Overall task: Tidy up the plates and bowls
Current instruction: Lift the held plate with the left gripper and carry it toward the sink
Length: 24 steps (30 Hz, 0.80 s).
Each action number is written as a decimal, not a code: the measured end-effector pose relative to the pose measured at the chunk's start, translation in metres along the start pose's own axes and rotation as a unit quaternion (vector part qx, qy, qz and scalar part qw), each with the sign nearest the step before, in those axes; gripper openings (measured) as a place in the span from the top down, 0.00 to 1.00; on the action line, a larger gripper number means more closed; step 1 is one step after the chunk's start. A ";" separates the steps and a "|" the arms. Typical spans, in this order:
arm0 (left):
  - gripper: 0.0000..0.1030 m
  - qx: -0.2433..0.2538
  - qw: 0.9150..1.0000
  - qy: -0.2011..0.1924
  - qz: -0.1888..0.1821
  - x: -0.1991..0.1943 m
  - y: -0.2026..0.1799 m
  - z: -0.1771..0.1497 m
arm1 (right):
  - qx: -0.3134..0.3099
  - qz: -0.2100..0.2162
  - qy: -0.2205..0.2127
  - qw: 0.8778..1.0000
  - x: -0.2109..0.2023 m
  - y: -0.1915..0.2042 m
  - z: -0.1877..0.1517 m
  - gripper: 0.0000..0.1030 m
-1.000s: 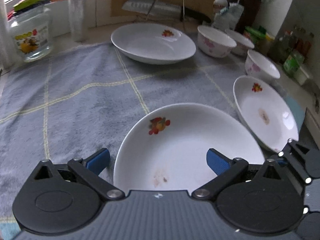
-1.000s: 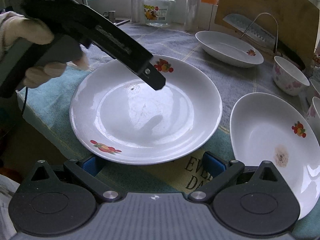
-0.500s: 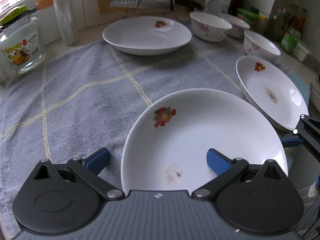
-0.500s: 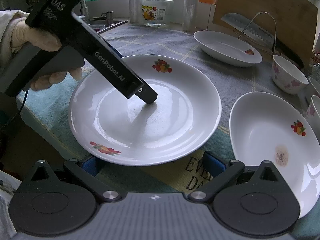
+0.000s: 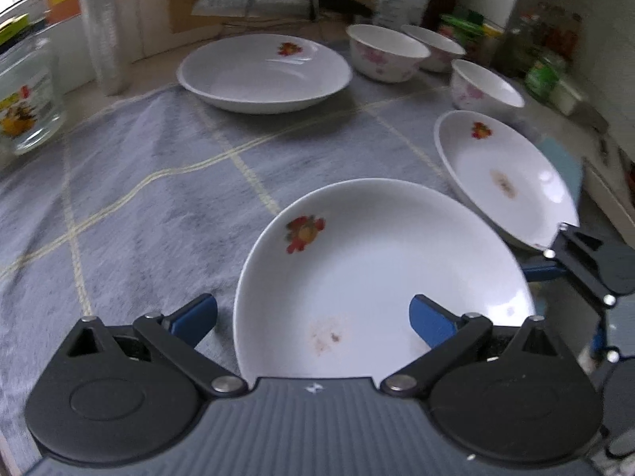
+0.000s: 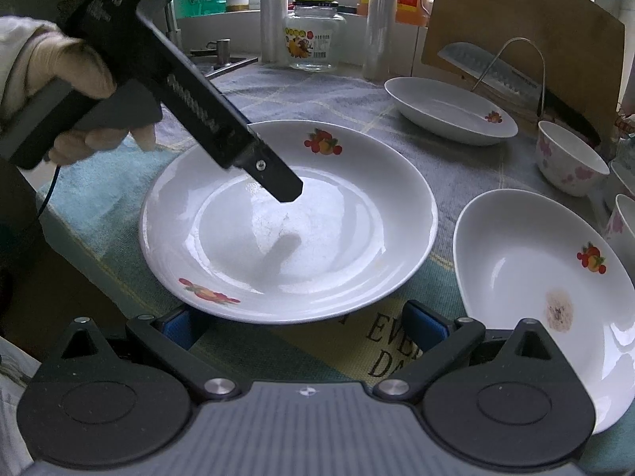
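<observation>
A white deep plate with a fruit print lies on the cloth in front of both tools. My left gripper is open and wide; its left fingertip is outside the plate's rim and the right one is over the bowl of the plate. From the right wrist view, one left finger hovers above the plate, casting a shadow. My right gripper is open at the plate's near rim, holding nothing. A second deep plate lies to the right and a third at the back.
Floral bowls stand at the back right, next to bottles. A glass jar, a knife in a wire rack and a cutting board line the back. A gloved hand holds the left tool. The counter edge drops off at the near left.
The left gripper's finger dipped toward the plate's middle and shifted slightly left. The right gripper and the plates have stayed put.
</observation>
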<state>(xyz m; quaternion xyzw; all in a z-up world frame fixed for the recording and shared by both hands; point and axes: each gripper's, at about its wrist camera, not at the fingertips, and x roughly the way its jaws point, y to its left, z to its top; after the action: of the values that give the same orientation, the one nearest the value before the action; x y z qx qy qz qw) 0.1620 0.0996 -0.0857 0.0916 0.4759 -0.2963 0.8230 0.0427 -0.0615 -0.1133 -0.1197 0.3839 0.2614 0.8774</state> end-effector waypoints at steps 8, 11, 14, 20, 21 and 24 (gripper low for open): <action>0.02 0.002 0.997 0.039 -0.073 0.005 0.013 0.015 | -0.009 0.000 -0.019 1.000 -0.002 0.002 -0.004 0.00; 0.02 0.001 0.995 0.053 -0.090 0.006 0.018 0.018 | -0.014 0.003 -0.024 1.000 -0.002 0.003 -0.004 0.00; 0.02 0.003 0.993 0.064 -0.101 0.007 0.019 0.021 | -0.019 0.007 -0.029 0.999 -0.001 0.002 -0.004 0.00; 0.02 0.014 0.989 0.078 -0.123 0.010 0.019 0.024 | -0.026 0.015 -0.030 0.999 0.000 0.003 -0.002 0.00; 0.02 0.016 0.988 0.080 -0.128 0.011 0.018 0.025 | -0.028 0.014 -0.031 0.999 0.001 0.003 -0.002 0.00; 0.03 0.018 0.988 0.083 -0.130 0.014 0.018 0.026 | -0.032 0.014 -0.035 0.999 0.001 0.005 -0.001 0.00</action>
<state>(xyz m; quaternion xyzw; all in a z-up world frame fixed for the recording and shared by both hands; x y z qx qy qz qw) 0.1958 0.0973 -0.0858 0.0679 0.5448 -0.4006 0.7336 0.0395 -0.0578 -0.1149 -0.1336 0.3459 0.2896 0.8824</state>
